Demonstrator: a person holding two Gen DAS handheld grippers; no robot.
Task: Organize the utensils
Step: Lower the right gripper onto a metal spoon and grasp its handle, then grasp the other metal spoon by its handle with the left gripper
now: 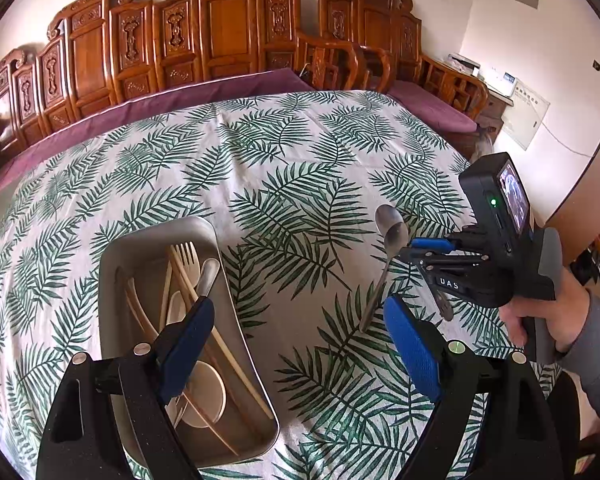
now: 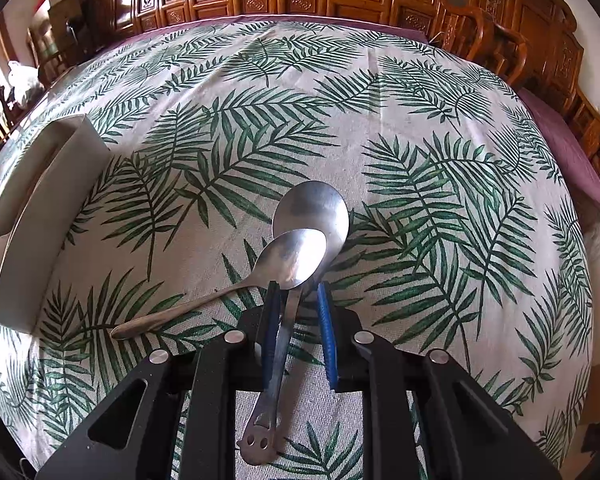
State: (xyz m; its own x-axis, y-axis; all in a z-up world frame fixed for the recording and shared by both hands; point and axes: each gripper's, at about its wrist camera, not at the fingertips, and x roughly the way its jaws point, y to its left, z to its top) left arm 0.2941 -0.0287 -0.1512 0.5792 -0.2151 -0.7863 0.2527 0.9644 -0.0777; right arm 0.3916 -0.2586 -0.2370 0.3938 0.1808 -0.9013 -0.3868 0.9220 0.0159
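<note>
Left wrist view shows the left hand-held gripper (image 1: 296,334) low in the frame, its blue pads wide apart with nothing between them, tilted down over the worktop (image 1: 300,152) with its leaf-print cloth. Its left finger hangs over a metal tray (image 1: 112,264) at lower left, which holds pale forks, spoons and chopsticks. At right, a hand (image 1: 548,320) in a grey sleeve grips the handle of the right hand-held gripper (image 1: 416,250), which points toward the frame's left and down.

Right wrist view shows that hand-held gripper (image 2: 298,300) at lower centre, its pads nearly closed on the neck of a steel spoon (image 2: 296,258), bowl pointing up-frame, handle running back between the fingers to the bottom edge. A second spoon (image 2: 312,210) lies on the cloth just behind it, its bowl partly hidden by the held one, its handle slanting to lower left. The tray (image 2: 40,208) stands at far left.
</note>
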